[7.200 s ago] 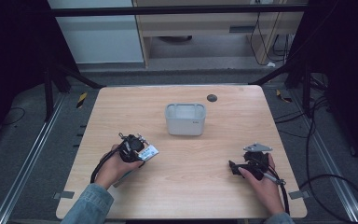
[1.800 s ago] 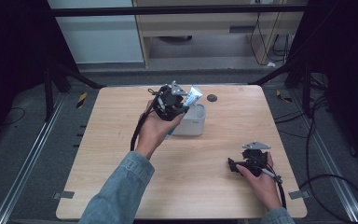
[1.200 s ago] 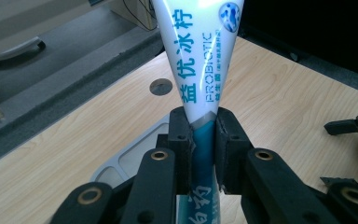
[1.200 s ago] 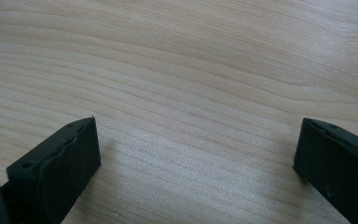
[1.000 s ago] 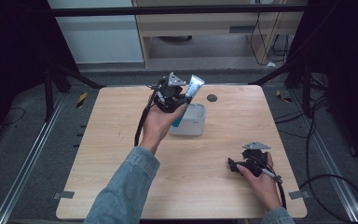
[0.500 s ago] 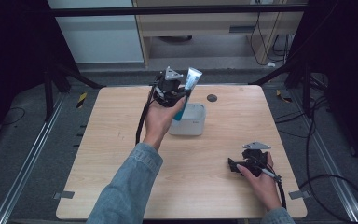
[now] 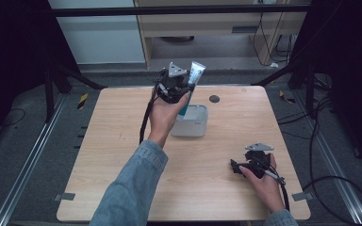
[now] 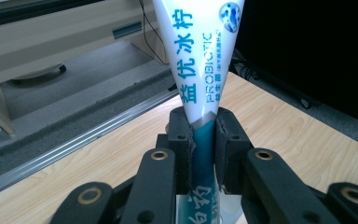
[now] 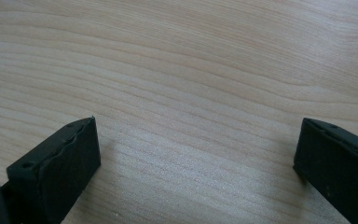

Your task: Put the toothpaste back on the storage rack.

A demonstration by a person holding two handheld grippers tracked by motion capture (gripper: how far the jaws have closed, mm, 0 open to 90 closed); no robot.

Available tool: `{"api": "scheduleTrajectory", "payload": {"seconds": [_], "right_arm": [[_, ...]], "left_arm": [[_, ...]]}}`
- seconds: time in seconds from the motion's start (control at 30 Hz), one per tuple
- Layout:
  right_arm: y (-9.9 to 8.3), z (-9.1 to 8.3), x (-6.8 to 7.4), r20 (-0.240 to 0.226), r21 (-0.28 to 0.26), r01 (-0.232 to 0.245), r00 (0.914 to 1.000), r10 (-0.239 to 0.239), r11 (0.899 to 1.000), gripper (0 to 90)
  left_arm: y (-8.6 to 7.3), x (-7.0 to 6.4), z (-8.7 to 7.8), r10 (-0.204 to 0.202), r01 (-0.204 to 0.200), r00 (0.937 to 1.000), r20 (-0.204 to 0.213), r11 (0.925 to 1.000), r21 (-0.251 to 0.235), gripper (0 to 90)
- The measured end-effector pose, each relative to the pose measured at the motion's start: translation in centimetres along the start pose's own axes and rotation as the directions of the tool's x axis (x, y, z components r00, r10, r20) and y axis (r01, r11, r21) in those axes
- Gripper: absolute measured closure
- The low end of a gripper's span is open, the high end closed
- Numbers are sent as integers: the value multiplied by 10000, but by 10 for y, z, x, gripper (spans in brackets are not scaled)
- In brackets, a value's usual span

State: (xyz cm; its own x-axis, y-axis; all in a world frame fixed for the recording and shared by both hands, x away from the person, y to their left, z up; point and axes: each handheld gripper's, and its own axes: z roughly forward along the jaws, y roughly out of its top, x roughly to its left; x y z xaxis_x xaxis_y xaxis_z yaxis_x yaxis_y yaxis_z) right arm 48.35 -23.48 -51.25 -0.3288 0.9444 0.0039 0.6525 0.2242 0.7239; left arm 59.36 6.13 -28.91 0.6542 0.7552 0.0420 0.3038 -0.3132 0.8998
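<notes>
Wooden table: light-grained rectangular top, bearing everything below.

Grey box: open-topped, rounded corners, standing on the table past its middle, towards the far edge.

Left gripper: raised above the table at the box's far left corner, held in the person's left hand, denim sleeve reaching in from the bottom edge; grey three-cornered plate on top. In the left gripper view its two black jaws are pressed onto a tube between them.

Right gripper: low at the table's near right, in the person's right hand, well apart from the box. The right gripper view shows its jaws spread wide over bare wood with nothing between them.

Toothpaste tube: white with a teal band and blue print reading "PROBIOTIC", pinched at the teal band by the left gripper. Held nearly upright, flat crimped end up, lower end over the box's opening; whether it touches the box cannot be told.

Dark round disc: small, lying on the table just beyond the box, near the far edge.
</notes>
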Motion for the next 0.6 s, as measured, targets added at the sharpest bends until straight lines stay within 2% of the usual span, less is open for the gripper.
{"api": "scheduleTrajectory", "payload": {"seconds": [0.3, 0.4, 0.6], "right_arm": [[0, 0, 0, -6, 0, -4, 10000, 4, 10000, 6], [0, 0, 0, -7, 0, -6, 10000, 6, 10000, 6], [0, 0, 0, -8, -14, 16, 10000, -16, 10000, 6]], "left_arm": [[3, 7, 5, -186, 186, 9998, 16, 9995, -267, 783], [4, 8, 10, -254, 253, 9997, -39, 9996, -126, 782], [4, 12, 14, -386, 387, 9993, 12, 9988, -293, 783]]}}
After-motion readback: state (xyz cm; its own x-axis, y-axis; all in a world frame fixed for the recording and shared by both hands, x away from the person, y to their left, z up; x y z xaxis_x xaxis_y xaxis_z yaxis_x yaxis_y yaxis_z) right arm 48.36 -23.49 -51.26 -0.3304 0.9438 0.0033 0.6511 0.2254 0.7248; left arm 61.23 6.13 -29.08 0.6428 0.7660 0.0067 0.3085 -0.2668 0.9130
